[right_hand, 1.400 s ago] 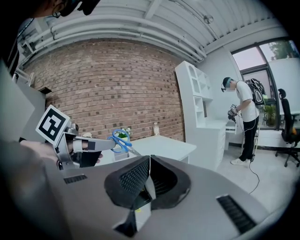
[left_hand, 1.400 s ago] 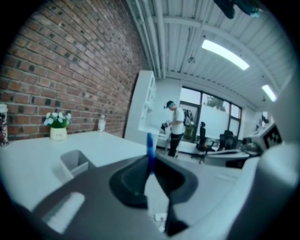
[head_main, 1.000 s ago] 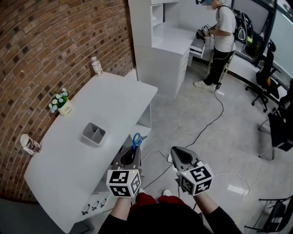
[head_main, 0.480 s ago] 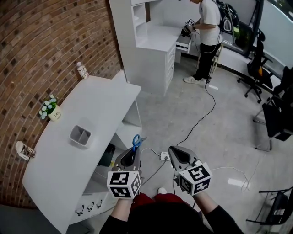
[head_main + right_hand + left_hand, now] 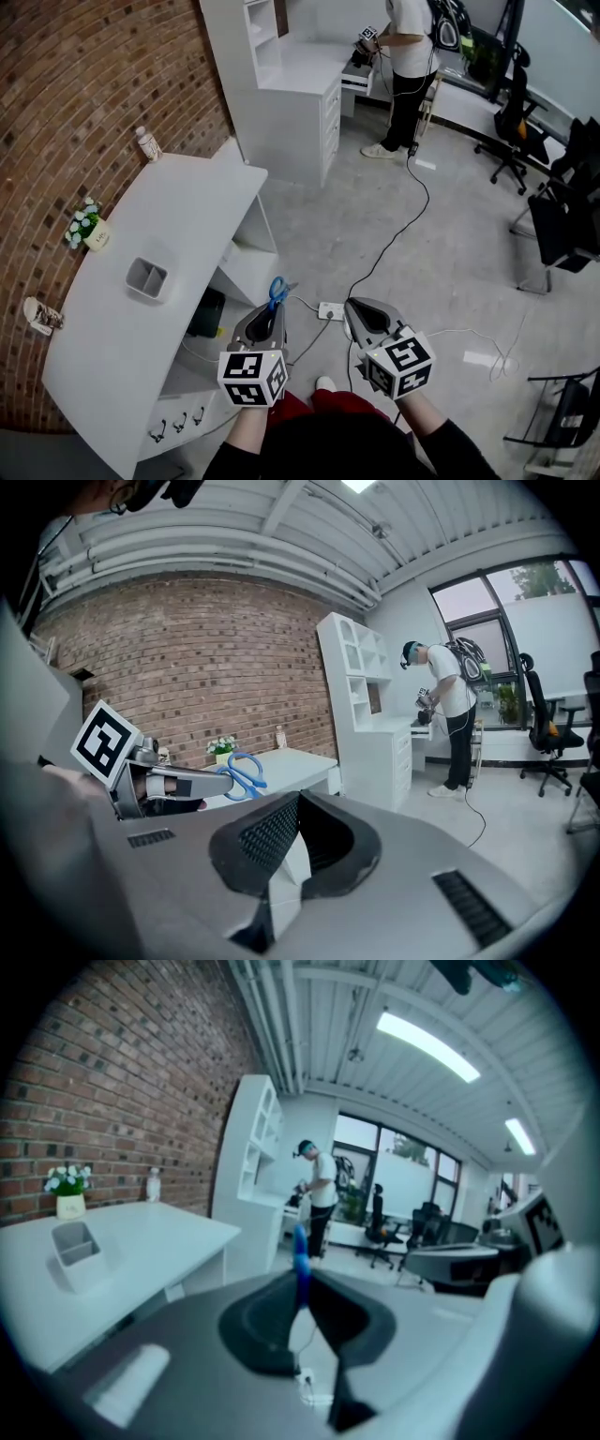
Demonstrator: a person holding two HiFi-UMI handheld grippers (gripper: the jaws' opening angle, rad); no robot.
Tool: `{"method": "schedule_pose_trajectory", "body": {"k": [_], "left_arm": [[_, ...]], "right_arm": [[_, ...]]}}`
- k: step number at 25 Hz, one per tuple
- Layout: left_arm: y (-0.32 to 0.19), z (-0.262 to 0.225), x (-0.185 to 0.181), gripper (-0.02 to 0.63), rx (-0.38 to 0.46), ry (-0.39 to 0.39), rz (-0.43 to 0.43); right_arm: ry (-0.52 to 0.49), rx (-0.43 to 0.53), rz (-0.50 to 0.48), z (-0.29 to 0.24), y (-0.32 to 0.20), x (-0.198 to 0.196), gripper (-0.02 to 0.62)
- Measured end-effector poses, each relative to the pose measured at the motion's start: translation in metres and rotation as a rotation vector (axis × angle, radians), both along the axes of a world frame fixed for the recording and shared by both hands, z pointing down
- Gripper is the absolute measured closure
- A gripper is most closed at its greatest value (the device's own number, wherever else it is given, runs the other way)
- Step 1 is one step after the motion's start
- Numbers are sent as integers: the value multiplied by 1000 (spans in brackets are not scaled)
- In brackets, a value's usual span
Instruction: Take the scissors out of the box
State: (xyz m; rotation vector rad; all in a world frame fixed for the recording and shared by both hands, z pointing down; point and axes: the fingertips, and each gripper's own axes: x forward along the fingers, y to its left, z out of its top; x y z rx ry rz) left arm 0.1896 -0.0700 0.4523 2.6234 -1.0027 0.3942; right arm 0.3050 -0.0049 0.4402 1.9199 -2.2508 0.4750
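My left gripper [image 5: 270,314] is shut on a pair of blue-handled scissors [image 5: 277,290], with the handles sticking out beyond the jaw tips. The left gripper view shows the blue handle [image 5: 300,1251] edge-on, pinched between the jaws. In the right gripper view the scissors [image 5: 245,773] jut out of the left gripper [image 5: 178,785] on the left. The grey box [image 5: 147,277] stands on the white table [image 5: 187,234], well to the left of both grippers, and shows too as a small box [image 5: 75,1241] in the left gripper view. My right gripper [image 5: 360,315] is shut with nothing in it, over the floor.
On the table by the brick wall stand a flower pot [image 5: 87,232] and a bottle [image 5: 145,142], and a cup [image 5: 39,315] lies at its near end. A white cabinet [image 5: 286,94] and a person [image 5: 405,66] are at the back. A power strip [image 5: 330,309] with cables lies on the floor, office chairs [image 5: 525,122] to the right.
Both grippers have drawn back from the table with the scissors still held in the left one. The table and box now lie farther left and more floor shows below.
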Motion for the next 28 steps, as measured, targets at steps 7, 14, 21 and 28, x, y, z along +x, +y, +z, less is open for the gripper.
{"method": "schedule_pose_trajectory", "body": {"k": [7, 14, 21, 28], "left_arm": [[10, 10, 14, 577, -22, -16, 20], [18, 24, 22, 577, -51, -35, 27], [24, 39, 25, 577, -88, -54, 22], [25, 48, 30, 577, -106, -59, 24]], "right_arm": [[-4, -25, 32, 8, 10, 18, 588], [-22, -68, 38, 26, 18, 24, 588], [-33, -107, 47, 39, 24, 31, 588], [-35, -143, 56, 53, 28, 37, 588]]}}
